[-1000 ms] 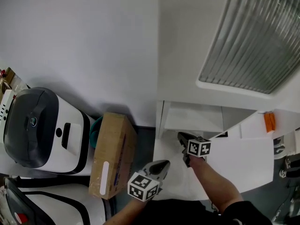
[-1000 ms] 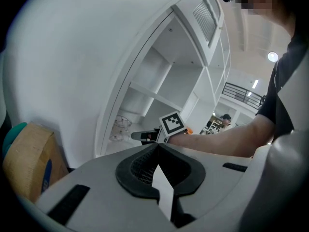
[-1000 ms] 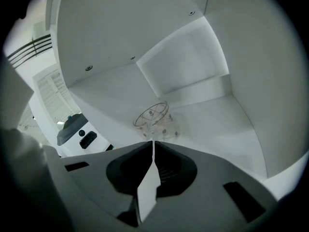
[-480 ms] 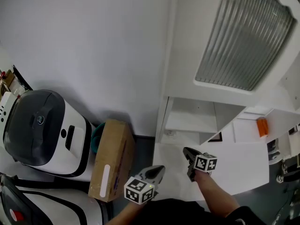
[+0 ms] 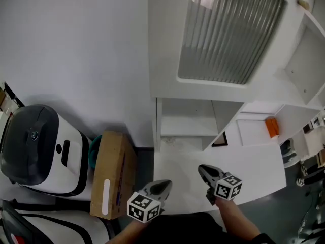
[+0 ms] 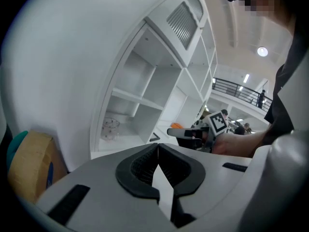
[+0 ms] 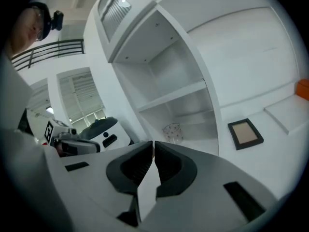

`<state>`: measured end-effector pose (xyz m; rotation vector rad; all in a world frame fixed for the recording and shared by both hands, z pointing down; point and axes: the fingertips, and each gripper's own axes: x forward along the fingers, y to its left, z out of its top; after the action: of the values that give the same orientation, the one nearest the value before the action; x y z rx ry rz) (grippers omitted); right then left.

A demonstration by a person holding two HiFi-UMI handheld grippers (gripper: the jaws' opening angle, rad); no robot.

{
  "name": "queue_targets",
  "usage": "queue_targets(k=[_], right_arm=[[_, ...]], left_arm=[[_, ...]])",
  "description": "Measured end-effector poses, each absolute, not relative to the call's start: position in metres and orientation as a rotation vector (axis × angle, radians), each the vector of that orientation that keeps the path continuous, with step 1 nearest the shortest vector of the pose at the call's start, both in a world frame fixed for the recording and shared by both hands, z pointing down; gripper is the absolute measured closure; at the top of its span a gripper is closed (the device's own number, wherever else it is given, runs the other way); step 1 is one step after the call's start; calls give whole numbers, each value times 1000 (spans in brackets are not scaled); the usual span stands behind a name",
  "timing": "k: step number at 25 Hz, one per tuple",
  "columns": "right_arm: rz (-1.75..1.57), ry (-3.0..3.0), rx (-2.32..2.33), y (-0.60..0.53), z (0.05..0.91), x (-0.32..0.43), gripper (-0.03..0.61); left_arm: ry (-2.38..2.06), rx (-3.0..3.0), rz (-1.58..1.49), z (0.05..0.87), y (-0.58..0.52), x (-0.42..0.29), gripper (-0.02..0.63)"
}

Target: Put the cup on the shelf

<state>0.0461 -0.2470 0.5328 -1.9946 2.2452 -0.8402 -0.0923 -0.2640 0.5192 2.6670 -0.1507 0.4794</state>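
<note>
A clear glass cup [image 7: 172,131] with dark dots stands upright in the lowest left compartment of the white shelf unit [image 5: 183,126]; it also shows as the cup [image 6: 110,128] in the left gripper view. Nothing touches it. My right gripper [image 5: 202,170] hangs over the white counter well in front of the shelf, jaws shut and empty. My left gripper [image 5: 165,185] is beside it at the counter's near left, also shut with nothing between its jaws. In each gripper view the other gripper shows off to the side.
A cardboard box [image 5: 111,172] stands left of the counter, with a white and black machine [image 5: 40,151] beyond it. A small picture frame [image 7: 245,133] lies on the counter [image 5: 254,166]. An orange object [image 5: 272,127] sits on a ledge at the right.
Both grippers have drawn back from the shelf toward the near edge of the counter, the right one farther. The head view now takes in more of the shelf unit.
</note>
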Motion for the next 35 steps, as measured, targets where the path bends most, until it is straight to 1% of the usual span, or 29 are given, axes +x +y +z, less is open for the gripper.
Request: queue_targets(k=[4, 8, 16, 21, 29, 35], right_arm=[[-802, 2346, -1861, -218, 507, 42, 557], [-736, 2425, -1707, -177, 464, 47, 555], [-430, 2546, -1503, -129, 383, 59, 557], [-211, 2652, -1529, -126, 373, 64, 560], [-204, 2485, -1635, -133, 361, 98, 563], [-221, 2479, -1639, -141, 364, 89, 563]], left_arm=[[-196, 2712, 442, 493, -252, -68, 601], [-217, 2722, 368, 462, -230, -40, 601], [-241, 2787, 259, 411, -194, 7, 601], [-178, 2909, 301, 397, -179, 24, 601], [-203, 2990, 317, 383, -190, 19, 601], [-190, 2977, 290, 381, -196, 16, 601]])
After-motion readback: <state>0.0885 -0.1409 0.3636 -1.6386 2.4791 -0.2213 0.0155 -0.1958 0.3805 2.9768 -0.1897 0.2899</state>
